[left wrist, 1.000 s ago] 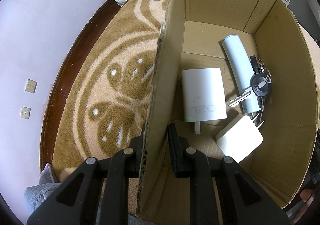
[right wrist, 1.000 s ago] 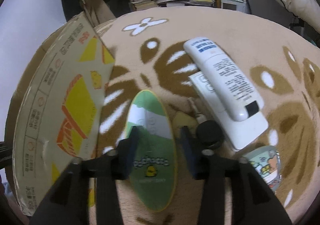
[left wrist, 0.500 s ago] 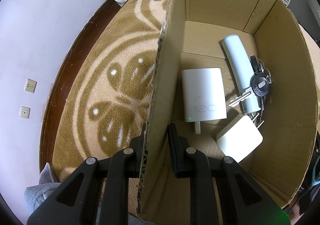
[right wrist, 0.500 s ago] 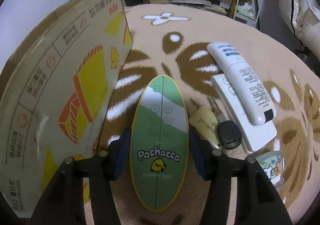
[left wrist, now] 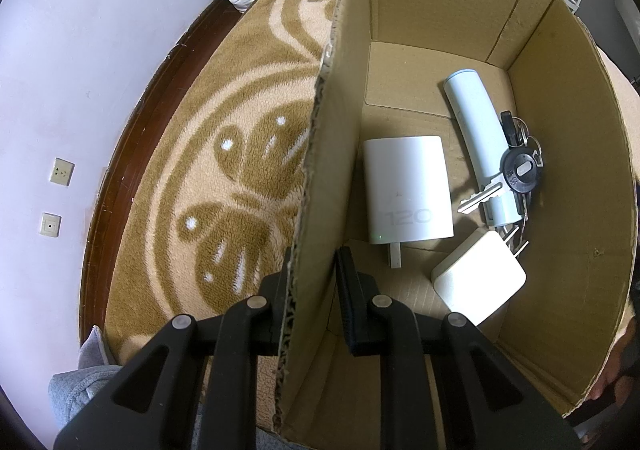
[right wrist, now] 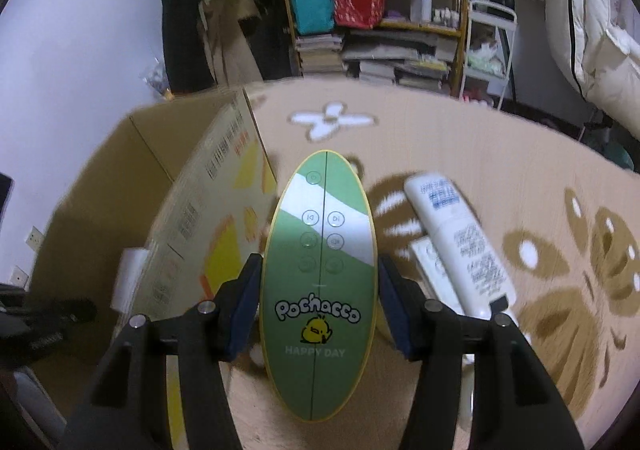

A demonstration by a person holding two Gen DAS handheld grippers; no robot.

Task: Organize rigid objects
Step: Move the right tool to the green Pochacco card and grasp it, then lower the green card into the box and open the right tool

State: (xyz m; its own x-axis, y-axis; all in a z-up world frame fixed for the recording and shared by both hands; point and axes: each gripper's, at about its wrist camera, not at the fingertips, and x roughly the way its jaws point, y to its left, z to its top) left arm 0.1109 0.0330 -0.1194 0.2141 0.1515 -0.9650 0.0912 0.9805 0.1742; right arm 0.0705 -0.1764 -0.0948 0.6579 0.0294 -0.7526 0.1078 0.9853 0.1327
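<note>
The green oval remote (right wrist: 318, 286) is pinched between the right gripper (right wrist: 318, 306) fingers, mid-frame. The cardboard box (left wrist: 568, 170) wall is clamped by the left gripper (left wrist: 312, 290). It's best carried level and lowered beside the white charger (left wrist: 406, 194).

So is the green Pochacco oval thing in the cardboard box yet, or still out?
Out. The green oval is held in the right gripper, lifted above the rug beside the box.

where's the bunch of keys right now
In the left wrist view, the keys lie inside the cardboard box, on its right side, resting across the pale blue tube.
</note>
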